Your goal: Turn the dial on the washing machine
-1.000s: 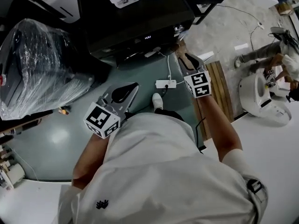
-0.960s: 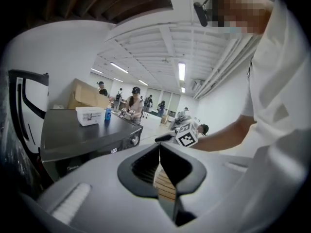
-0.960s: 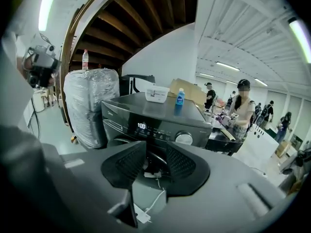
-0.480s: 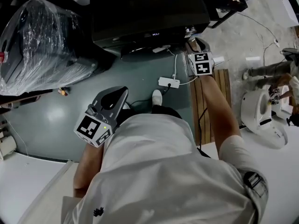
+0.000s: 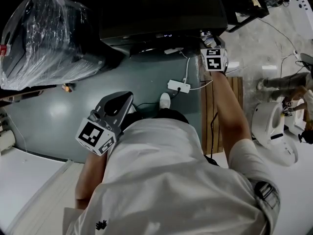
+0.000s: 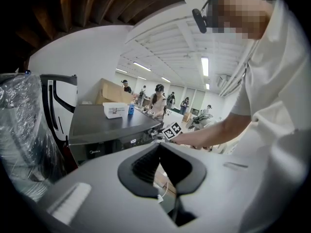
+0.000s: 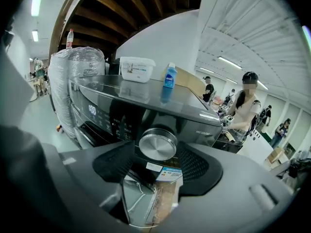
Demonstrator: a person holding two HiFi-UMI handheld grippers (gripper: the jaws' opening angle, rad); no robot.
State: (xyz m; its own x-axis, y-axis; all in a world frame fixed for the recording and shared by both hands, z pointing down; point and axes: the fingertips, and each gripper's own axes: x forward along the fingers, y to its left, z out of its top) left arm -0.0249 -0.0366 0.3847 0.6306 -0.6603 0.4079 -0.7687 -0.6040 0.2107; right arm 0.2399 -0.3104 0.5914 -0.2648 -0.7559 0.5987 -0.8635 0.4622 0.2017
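- At the far left a big bundle (image 5: 46, 38) wrapped in clear plastic stands on the green floor (image 5: 54, 111), just beside the washing machine (image 5: 161, 9)
- The left gripper (image 5: 124, 98) hangs low in front of the person's body, well apart from the machine; in the left gripper view its jaws are clenched together at the tips and nothing is between them
- The machine is dark, with a lit display (image 7: 92, 109) on its front; on its top stand a white box (image 7: 137, 68) and a small blue bottle (image 7: 170, 75), near to each other
- On the floor in front of the machine lies a white power strip (image 5: 178, 86) with its cable
- The dial (image 7: 158, 143), a round silver knob, sits at the right end of the front panel
- The right gripper (image 5: 209, 39) is stretched out to that corner; its jaws have just been opening and now stand wide; the dial is between the two pads (image 7: 194, 166), but they do not clamp it, so the tool is released
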